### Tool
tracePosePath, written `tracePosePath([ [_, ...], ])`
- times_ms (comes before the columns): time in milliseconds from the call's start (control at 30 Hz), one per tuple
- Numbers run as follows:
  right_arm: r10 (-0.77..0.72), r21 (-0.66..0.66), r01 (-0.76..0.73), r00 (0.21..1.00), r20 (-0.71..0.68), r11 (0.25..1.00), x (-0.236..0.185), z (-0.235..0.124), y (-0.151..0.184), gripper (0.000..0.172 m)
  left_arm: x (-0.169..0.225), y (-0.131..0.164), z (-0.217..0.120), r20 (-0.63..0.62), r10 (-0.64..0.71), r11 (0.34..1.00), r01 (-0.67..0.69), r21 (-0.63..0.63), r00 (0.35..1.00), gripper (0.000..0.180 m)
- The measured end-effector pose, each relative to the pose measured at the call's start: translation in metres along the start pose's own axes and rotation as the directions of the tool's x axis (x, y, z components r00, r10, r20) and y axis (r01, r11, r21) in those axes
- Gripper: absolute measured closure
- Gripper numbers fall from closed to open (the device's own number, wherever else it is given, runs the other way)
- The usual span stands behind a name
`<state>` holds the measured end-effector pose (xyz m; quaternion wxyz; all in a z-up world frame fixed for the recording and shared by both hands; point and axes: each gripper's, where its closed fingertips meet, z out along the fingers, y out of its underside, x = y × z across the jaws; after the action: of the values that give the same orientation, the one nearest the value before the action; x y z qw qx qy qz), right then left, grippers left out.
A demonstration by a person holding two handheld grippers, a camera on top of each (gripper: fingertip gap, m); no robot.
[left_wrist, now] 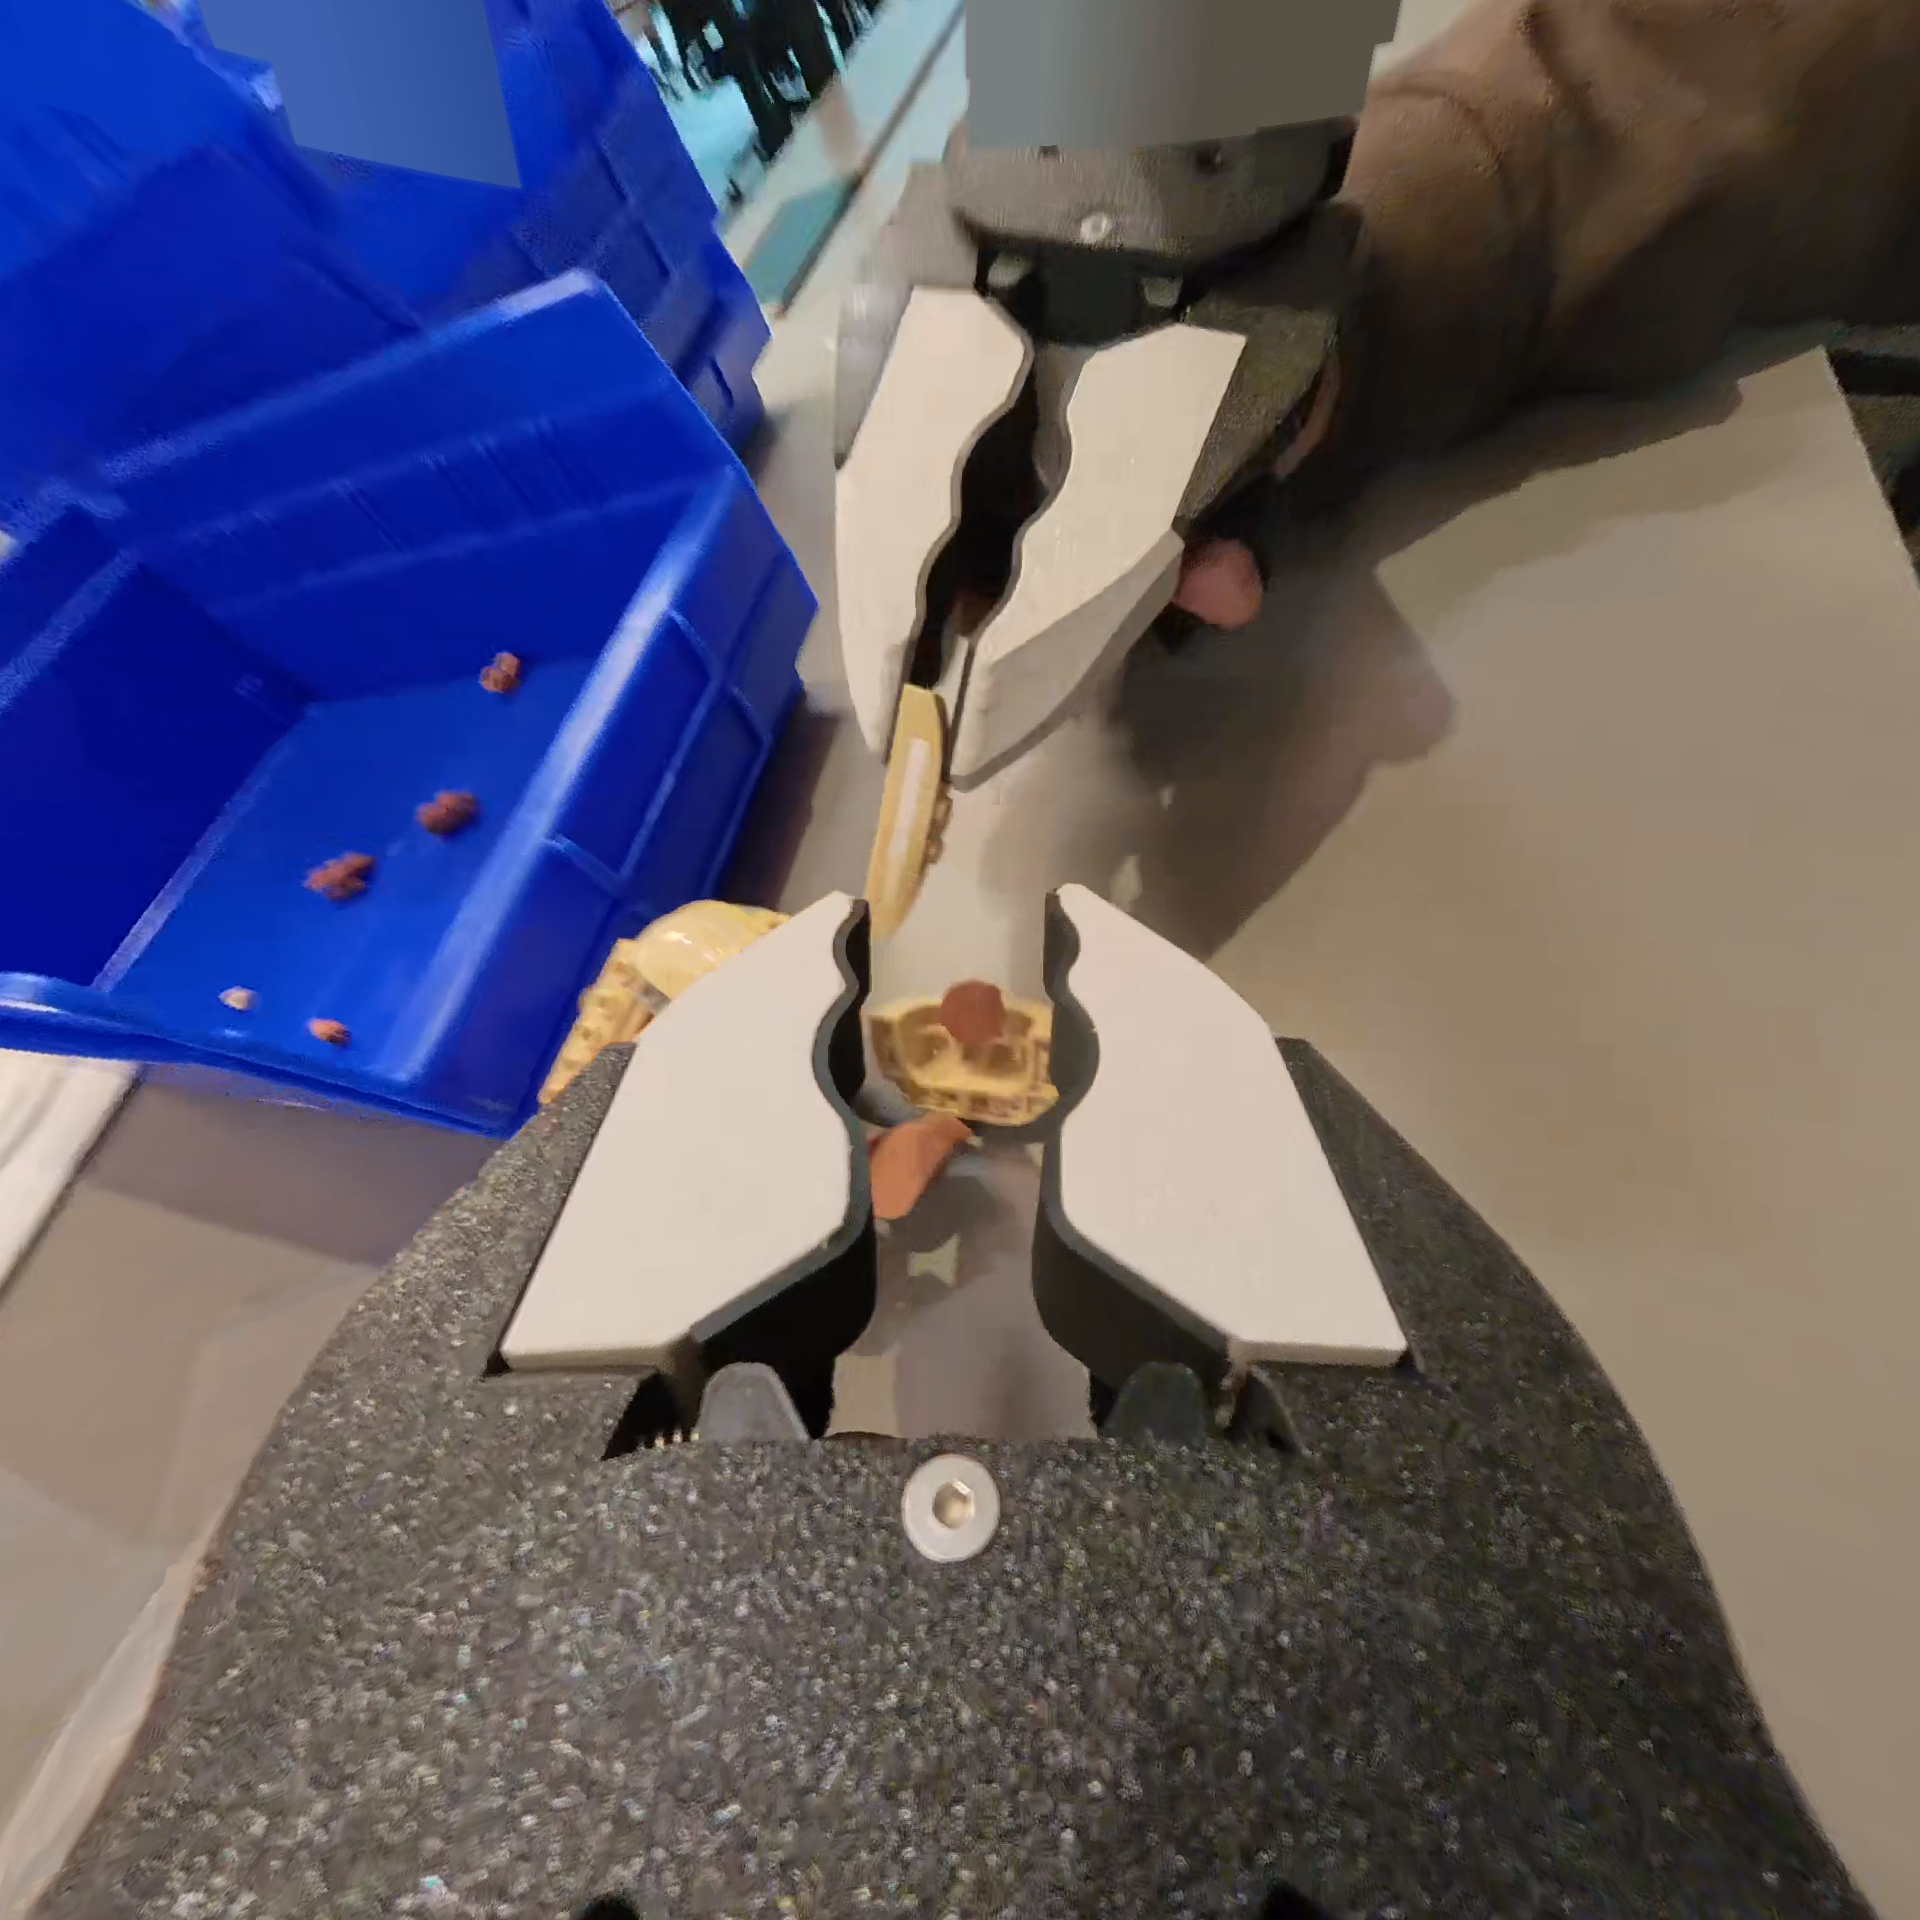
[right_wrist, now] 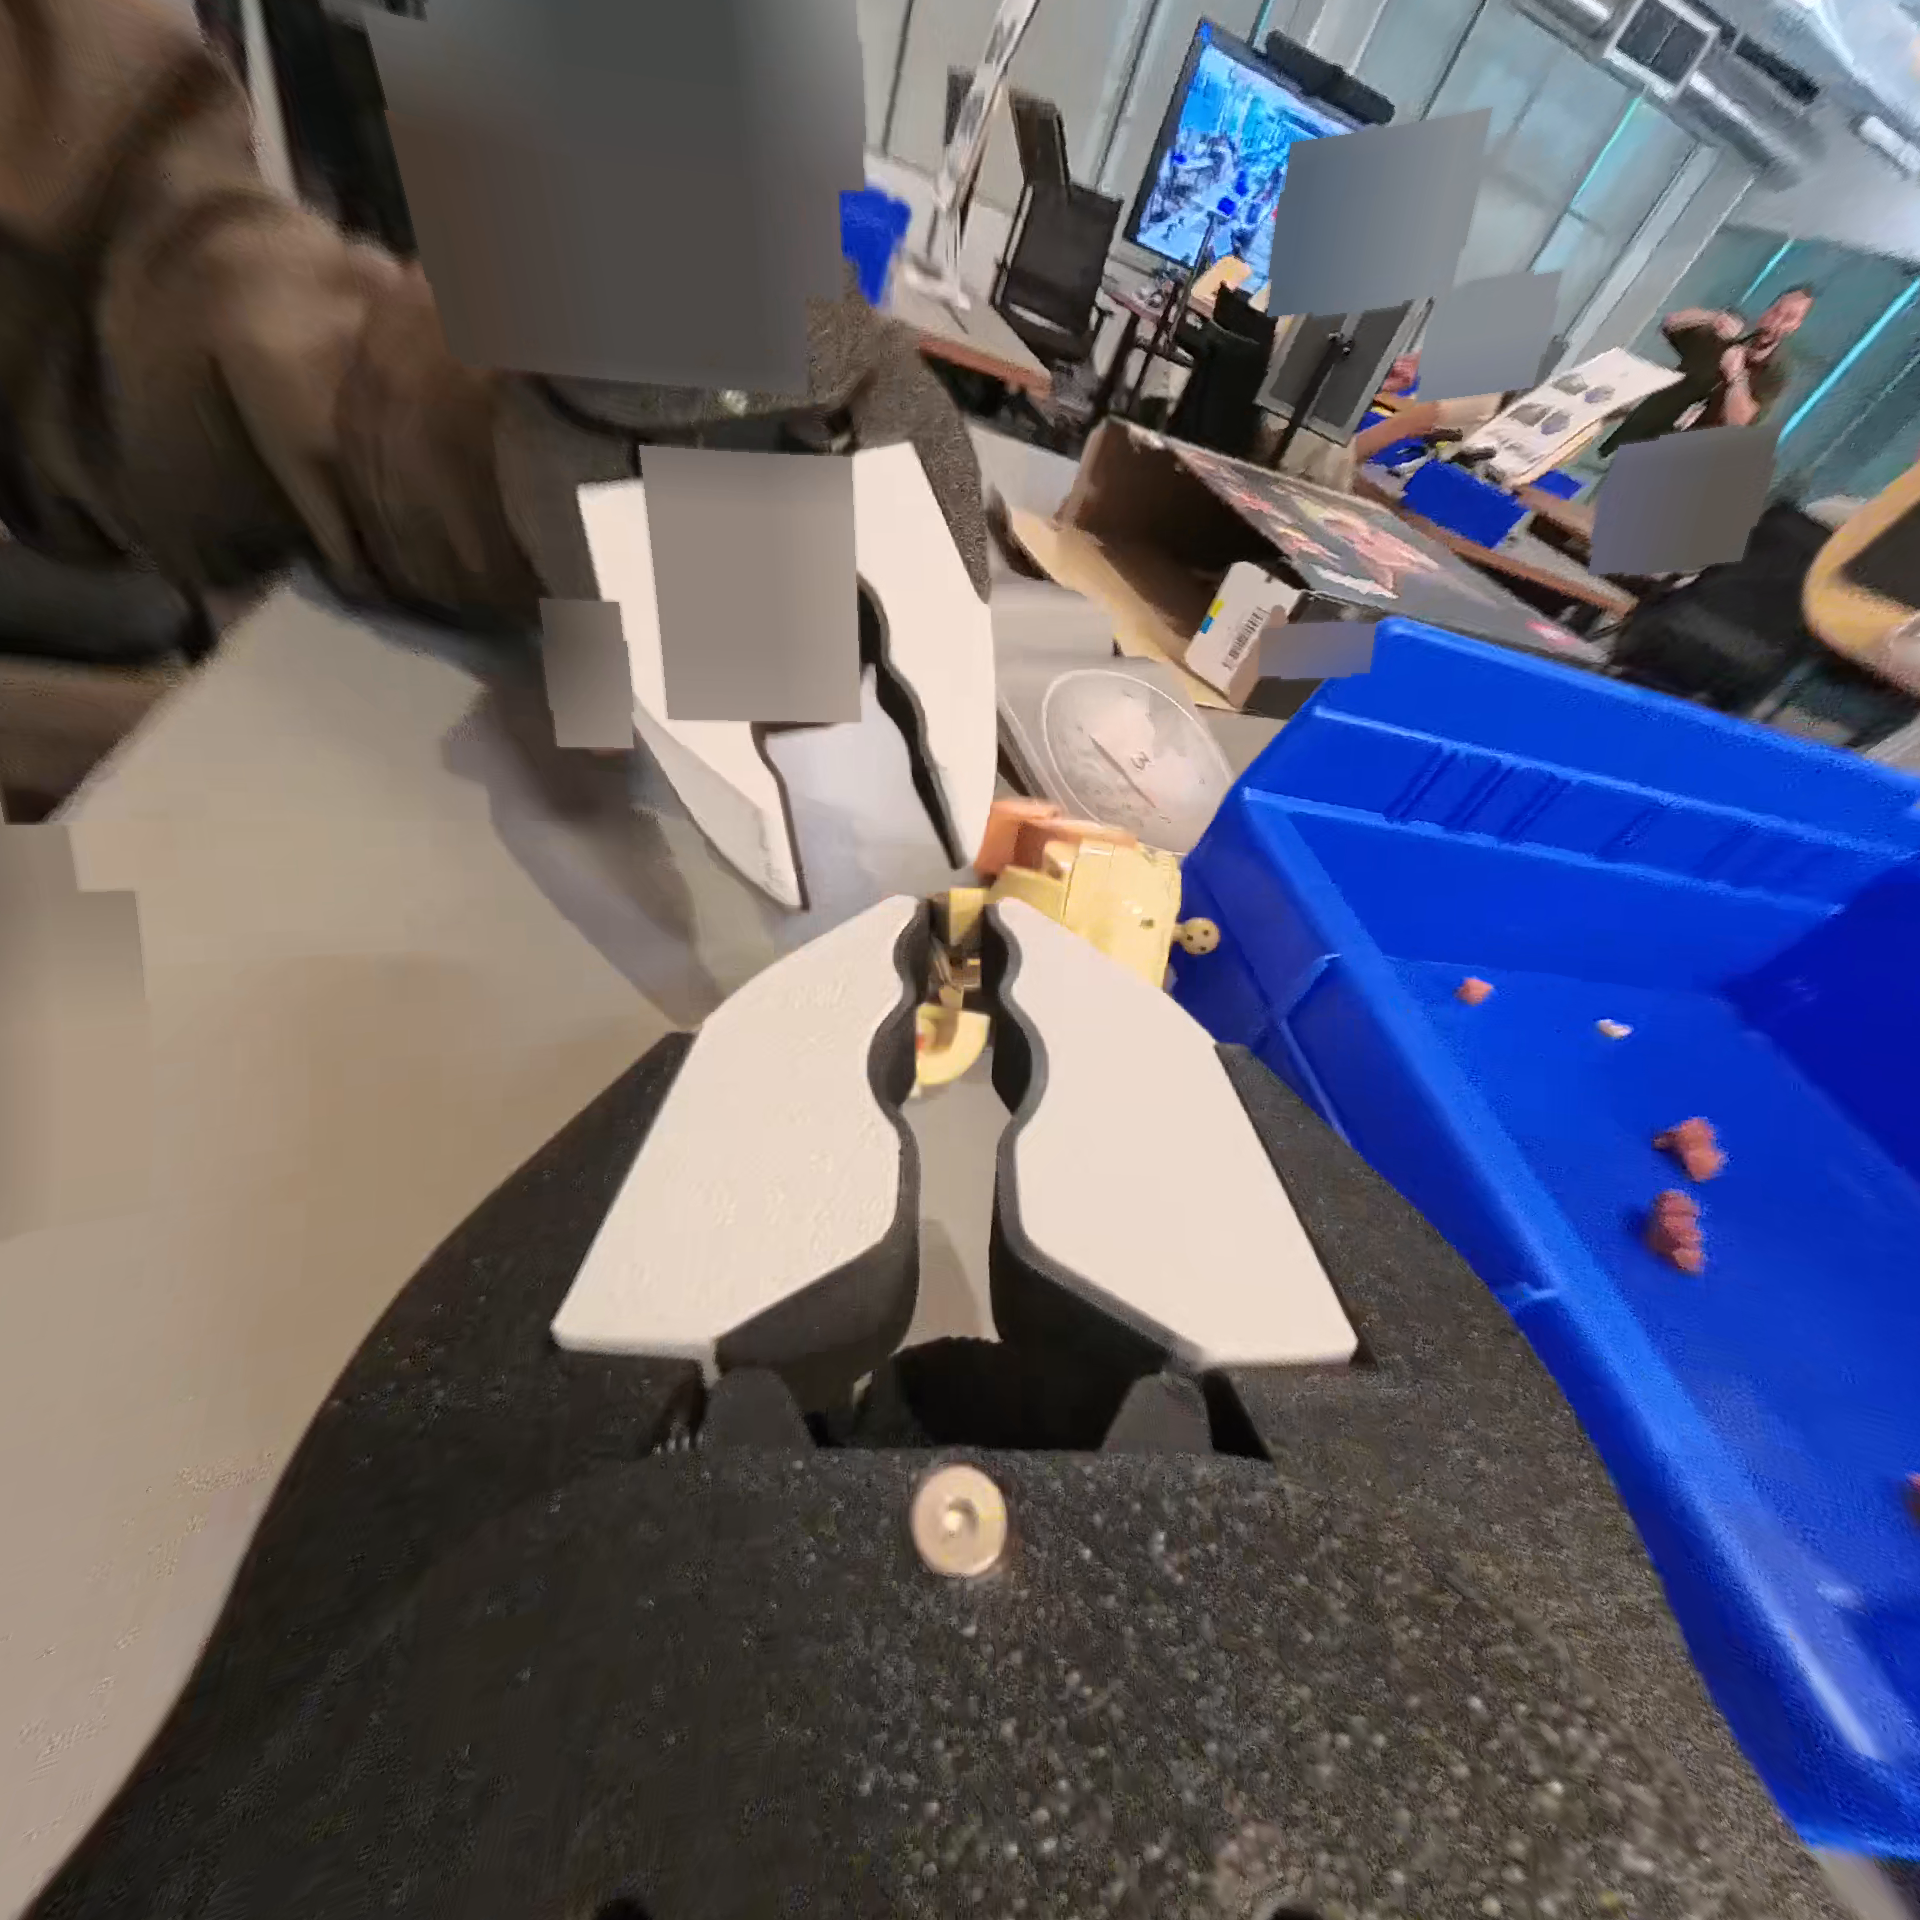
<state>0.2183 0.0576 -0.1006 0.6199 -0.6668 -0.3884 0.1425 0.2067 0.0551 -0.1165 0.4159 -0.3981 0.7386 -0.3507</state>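
The right gripper (right_wrist: 958, 914) has its fingers closed on a thin tan piece (left_wrist: 906, 805), pinched edge-on at the tips so that it hangs out toward the other gripper. The left gripper (left_wrist: 956, 904) stands with its fingers spread apart and nothing pressed between them; a tan block with a brown stud (left_wrist: 966, 1039) lies on the surface between them, touched by neither pad as far as can be seen, and a brown piece (left_wrist: 909, 1164) lies just behind it, nearer the gripper's body. Just outside the left gripper's left finger sits a larger tan assembly (left_wrist: 665, 966), against the wall of a blue bin (left_wrist: 665, 727). On the bin's floor lie several small brown bits (left_wrist: 447, 812), well apart from one another. Judging from this, some pieces are already in the bin, while the tan parts are outside it, one held and the rest on the surface. The surface (left_wrist: 1507, 1039) is plain grey and matte. Beyond the fingers in the right wrist view are a round clear lid (right_wrist: 1132, 753), flattened cardboard (right_wrist: 1143, 540), more blue bins, chairs, a lit screen (right_wrist: 1216, 166) and people at other tables.
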Motion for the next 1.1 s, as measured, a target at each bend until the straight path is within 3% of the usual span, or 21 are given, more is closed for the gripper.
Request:
tracePosePath([
  [167,0.349,0.125,-0.359,0.932,0.093,0.925,0.009,0.003,-0.022,0.163,-0.018,-0.006,-0.005,0.115,0.17,0.984,-0.174,0.023,0.979,0.138],
  [333,0.633,0.231,-0.685,0.728,0.264,0.691,0.024,0.004,-0.053,0.164,-0.038,-0.023,-0.011,0.192,0.279,0.954,-0.295,0.059,0.941,0.141],
  [433,0.705,0.259,-0.769,0.639,0.307,0.584,0.033,0.012,-0.063,0.164,-0.049,-0.042,-0.02,0.261,0.31,0.931,-0.348,0.111,0.914,0.149],
  [567,0.732,0.286,-0.782,0.621,0.279,0.554,0.045,0.022,-0.065,0.164,-0.064,-0.047,-0.027,0.312,0.33,0.92,-0.377,0.103,0.891,0.16],
  [700,0.716,0.275,-0.732,0.676,0.175,0.623,0.051,0.03,-0.05,0.163,-0.069,-0.03,-0.02,0.262,0.241,0.963,-0.264,0.057,0.934,0.16],
  [833,0.586,0.245,-0.572,0.81,0.017,0.783,0.052,0.031,-0.037,0.158,-0.071,-0.018,-0.02,0.196,0.044,0.994,-0.063,0.092,0.98,0.16],
  [900,0.404,0.188,-0.379,0.907,-0.119,0.906,0.055,0.026,-0.031,0.155,-0.073,-0.017,-0.022,0.128,-0.116,0.985,0.097,0.145,0.985,0.16],
  [967,0.175,0.099,-0.154,0.95,-0.259,0.983,0.059,0.019,-0.025,0.152,-0.076,-0.018,-0.025,0.048,-0.257,0.952,0.244,0.186,0.965,0.16],
  [1100,-0.191,-0.071,0.178,0.905,-0.379,0.981,0.057,0.013,-0.023,0.15,-0.072,-0.02,-0.025,-0.129,-0.42,0.875,0.439,0.205,0.898,0.16],
])
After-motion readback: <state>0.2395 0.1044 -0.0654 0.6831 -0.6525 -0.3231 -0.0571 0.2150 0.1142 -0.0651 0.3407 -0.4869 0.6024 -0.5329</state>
